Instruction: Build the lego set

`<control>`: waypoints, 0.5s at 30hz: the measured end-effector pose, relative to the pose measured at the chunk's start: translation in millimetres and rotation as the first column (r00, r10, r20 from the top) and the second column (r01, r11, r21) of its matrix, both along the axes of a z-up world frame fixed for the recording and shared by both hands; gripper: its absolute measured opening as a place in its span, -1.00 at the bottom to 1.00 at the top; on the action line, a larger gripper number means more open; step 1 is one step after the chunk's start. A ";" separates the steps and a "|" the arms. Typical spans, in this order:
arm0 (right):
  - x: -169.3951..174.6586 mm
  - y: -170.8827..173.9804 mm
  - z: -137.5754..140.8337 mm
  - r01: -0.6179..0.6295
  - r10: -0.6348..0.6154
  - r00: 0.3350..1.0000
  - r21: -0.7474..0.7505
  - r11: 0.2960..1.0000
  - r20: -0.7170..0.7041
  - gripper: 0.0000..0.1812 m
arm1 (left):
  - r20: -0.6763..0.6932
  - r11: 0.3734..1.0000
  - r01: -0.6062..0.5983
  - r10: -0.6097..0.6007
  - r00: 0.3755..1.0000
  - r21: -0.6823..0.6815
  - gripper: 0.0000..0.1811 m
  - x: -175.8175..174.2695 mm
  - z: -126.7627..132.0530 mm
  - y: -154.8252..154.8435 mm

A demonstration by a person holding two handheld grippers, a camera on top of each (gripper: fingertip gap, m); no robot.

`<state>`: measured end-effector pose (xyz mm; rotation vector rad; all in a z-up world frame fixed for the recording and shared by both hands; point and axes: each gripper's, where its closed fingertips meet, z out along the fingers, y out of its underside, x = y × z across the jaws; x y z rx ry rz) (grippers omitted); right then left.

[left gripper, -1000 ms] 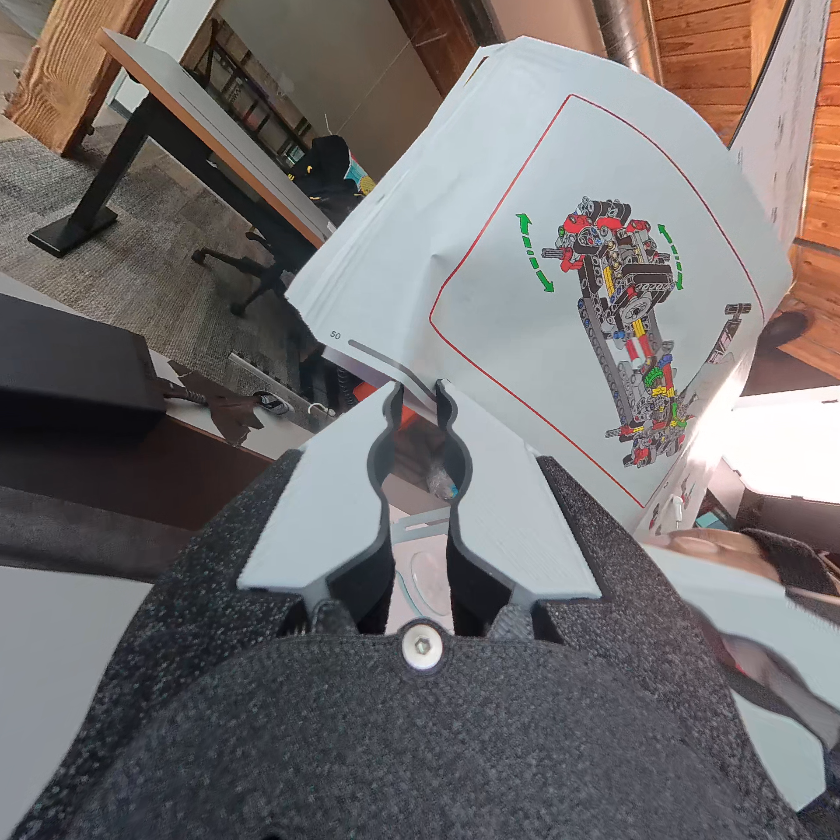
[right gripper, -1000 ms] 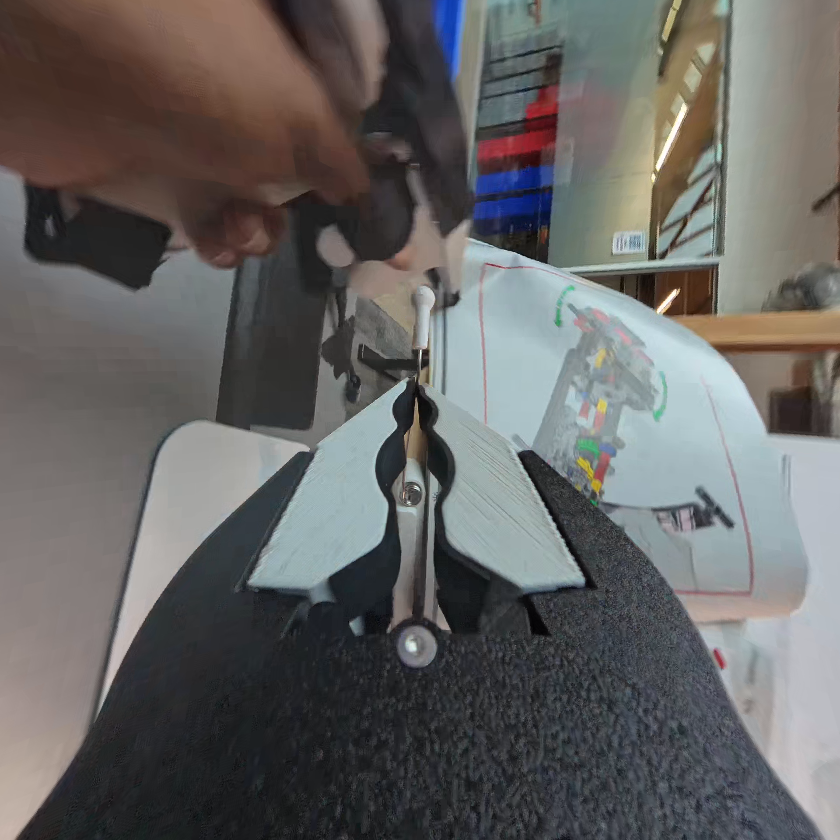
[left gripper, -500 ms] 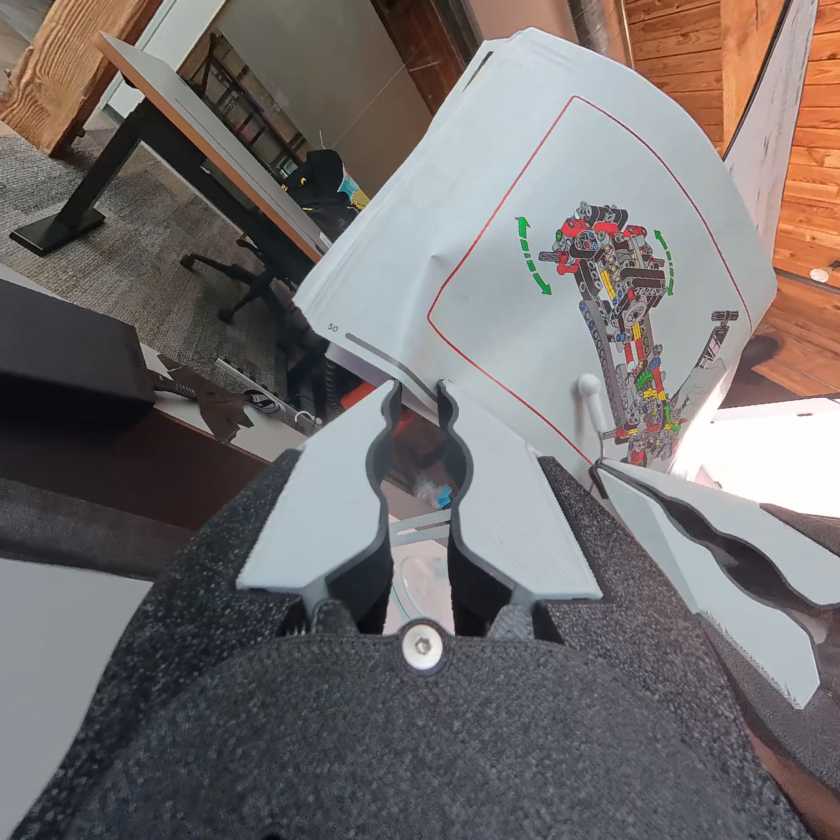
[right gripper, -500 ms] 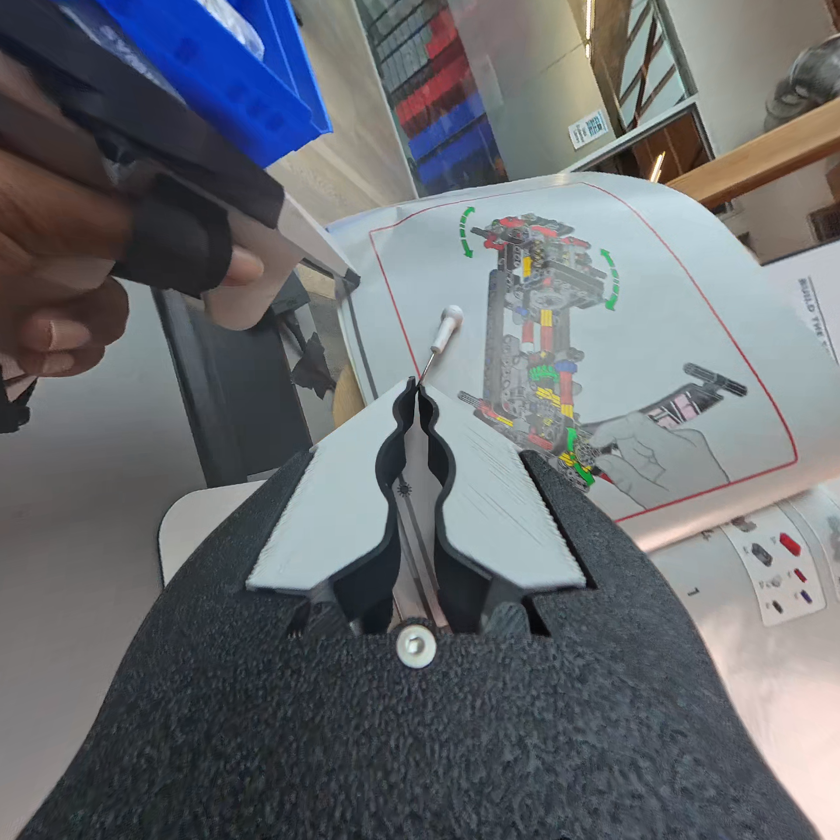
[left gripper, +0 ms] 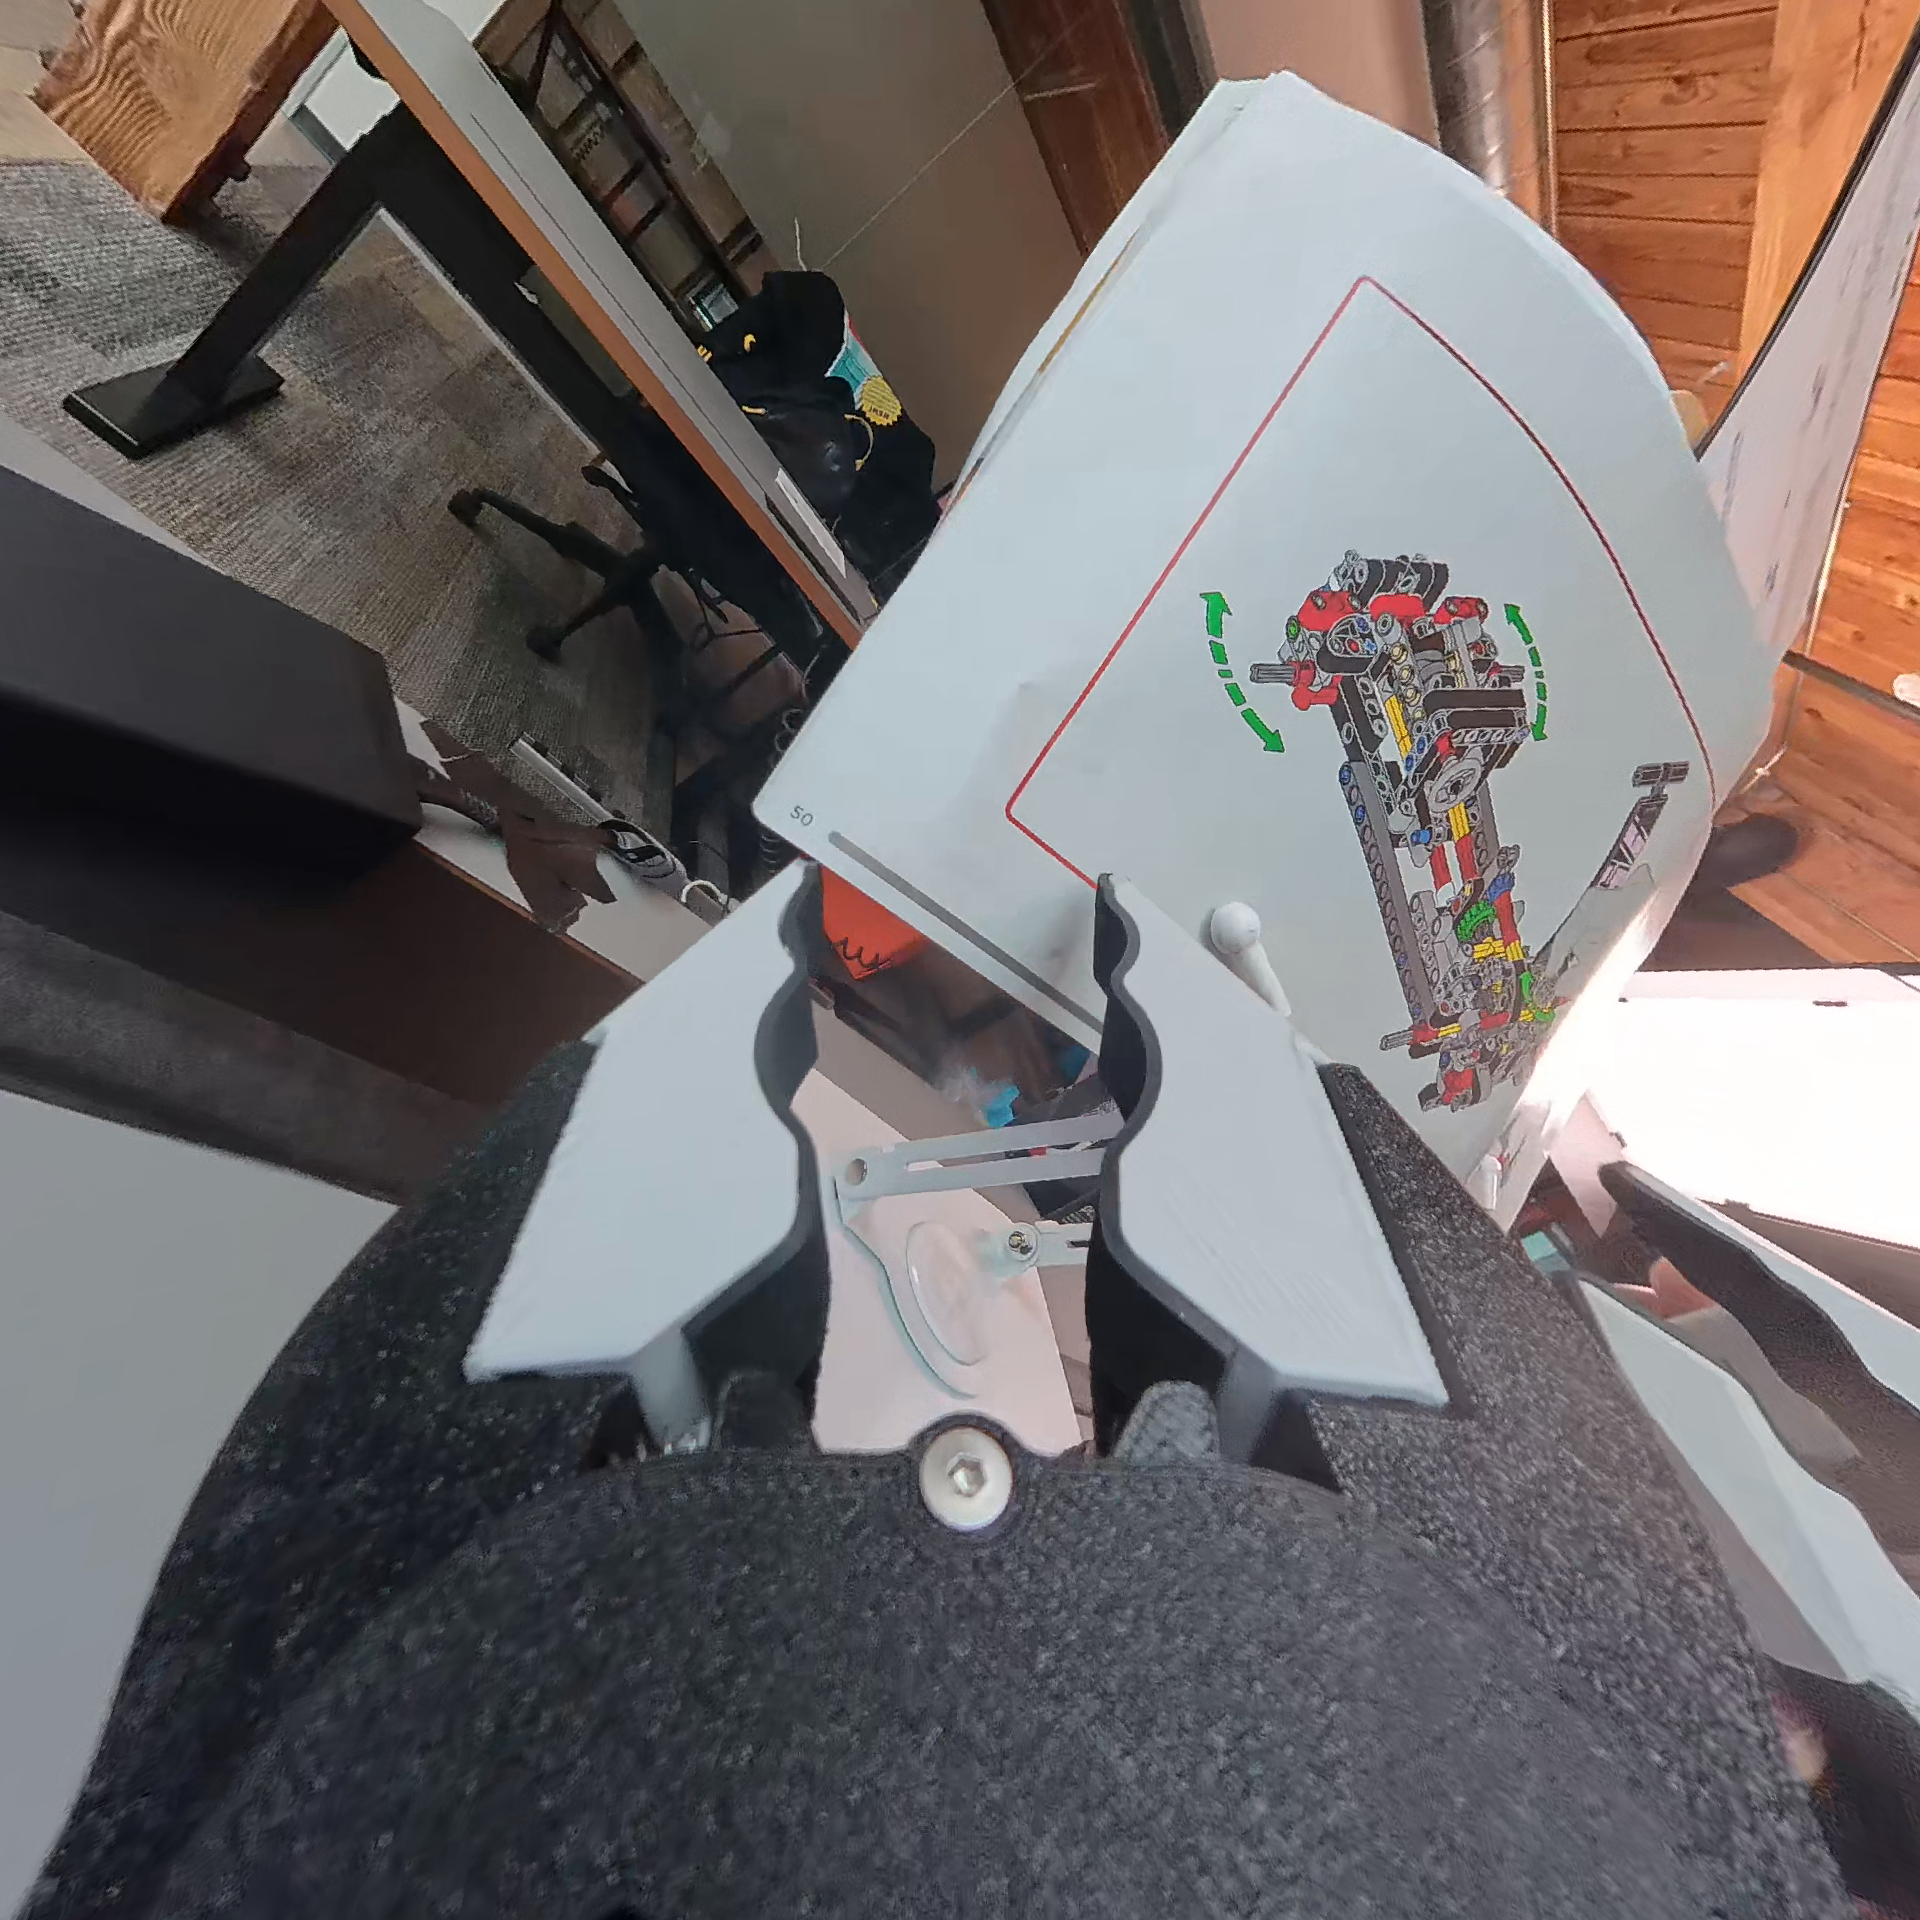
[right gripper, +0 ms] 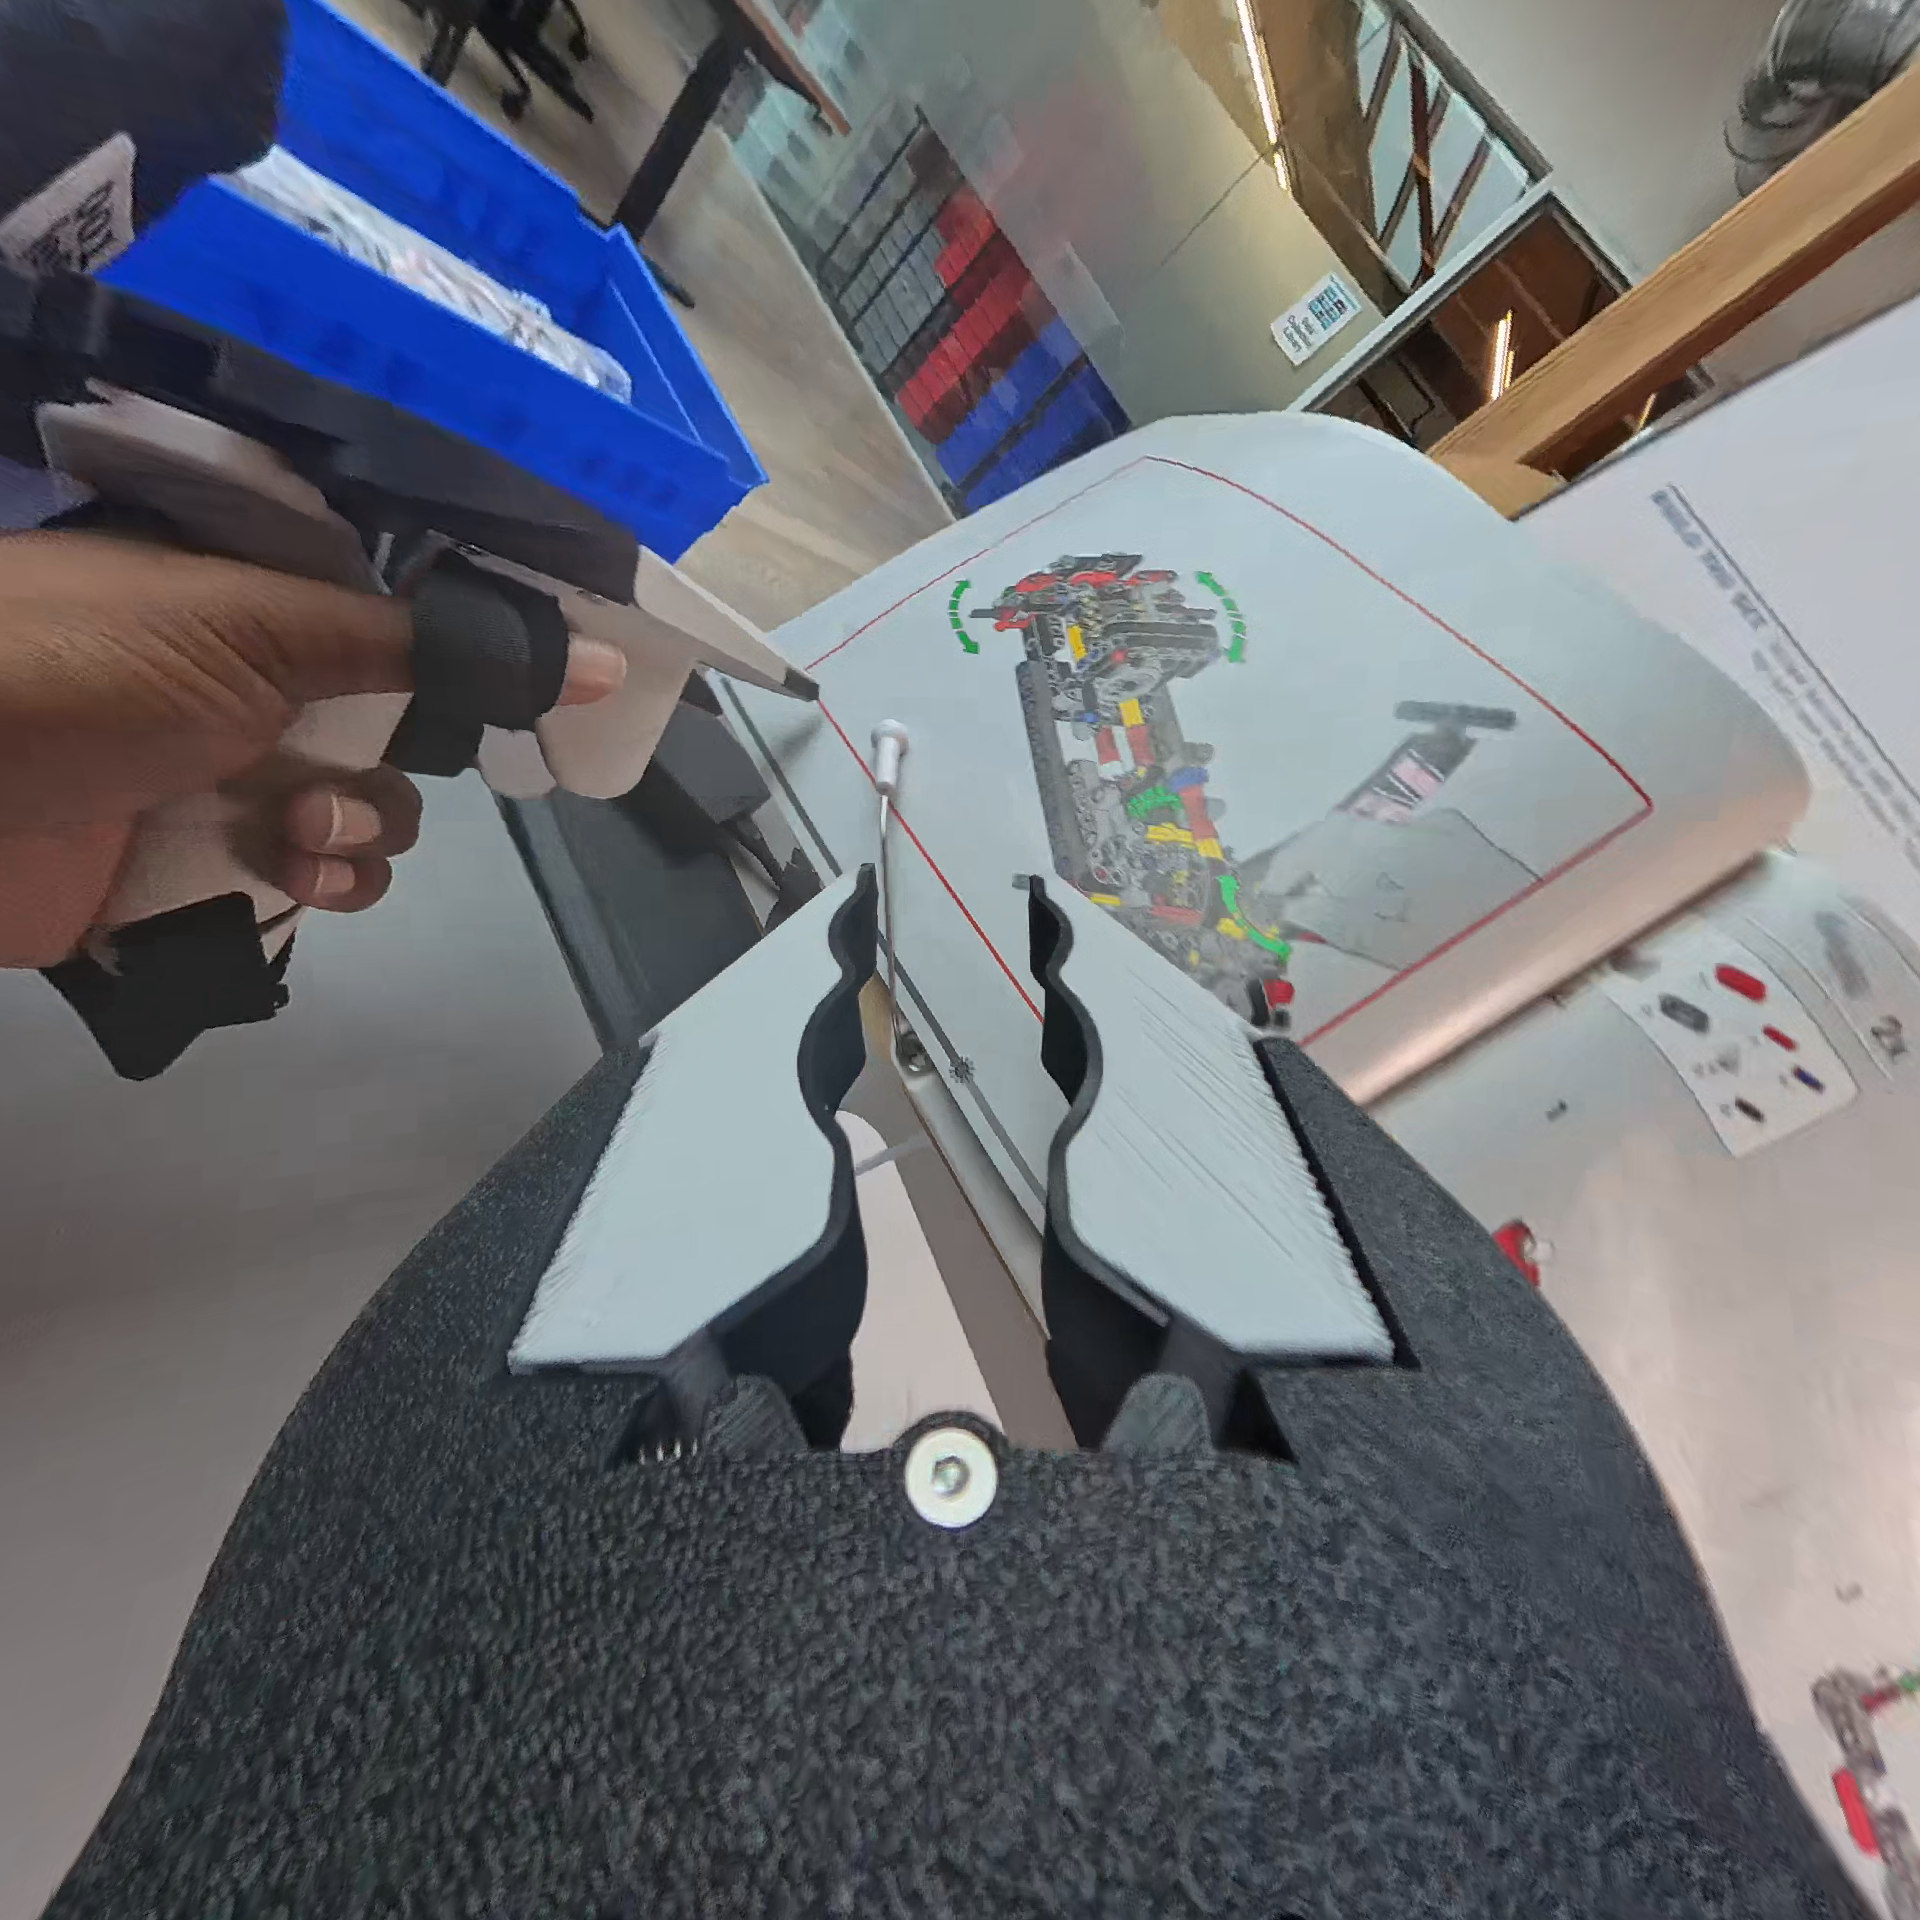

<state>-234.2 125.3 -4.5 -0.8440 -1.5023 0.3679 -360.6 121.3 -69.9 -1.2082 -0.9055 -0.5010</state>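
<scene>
Left wrist view: my left gripper (left gripper: 951,883) has its jaws apart, nothing between them, sitting just below the instruction booklet (left gripper: 1195,582). The booklet stands propped on a book stand, its page bowed outward, probably so I can read the build step hands-free. A wire page-holder arm with a white ball tip (left gripper: 1236,925) presses the page's lower edge. The paper is glossy pale grey with a red-outlined colour diagram. In the right wrist view my right gripper (right gripper: 948,888) is also spread and empty, with the wire arm (right gripper: 886,831) just inside its left finger. The fingers are ribbed grey plastic with wavy black pads. A blue plastic bin (right gripper: 436,343) is behind. Loose lego bits (right gripper: 1860,1756) lie on the white table (right gripper: 1662,1351), blurred; no brick is in hand.
</scene>
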 end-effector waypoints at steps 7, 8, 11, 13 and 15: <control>75.8 49.7 -12.7 0.121 -0.131 0.991 -0.196 0.973 -0.037 -0.72 | -0.103 0.977 -0.195 0.185 0.977 -0.090 -0.30 -10.8 -1.6 -24.4; 83.5 53.2 -16.7 0.132 -0.141 0.990 -0.205 0.970 -0.028 -0.72 | -0.135 0.972 -0.218 0.204 0.970 -0.093 -0.30 -10.2 2.7 -27.6; 102.1 52.8 -24.5 0.131 -0.138 0.990 -0.230 0.964 -0.016 -0.72 | -0.257 0.972 -0.226 0.202 0.945 -0.069 -0.34 7.8 28.1 -32.6; 115.8 39.8 -27.8 0.084 -0.096 0.995 -0.296 0.951 -0.026 -0.73 | -0.356 0.985 -0.166 0.141 0.924 -0.042 -0.39 35.5 50.0 -33.4; 133.4 18.0 -35.0 0.017 -0.027 0.999 -0.374 0.927 -0.021 -0.74 | -0.480 0.997 -0.071 0.046 0.876 -0.032 -0.47 74.0 70.6 -37.5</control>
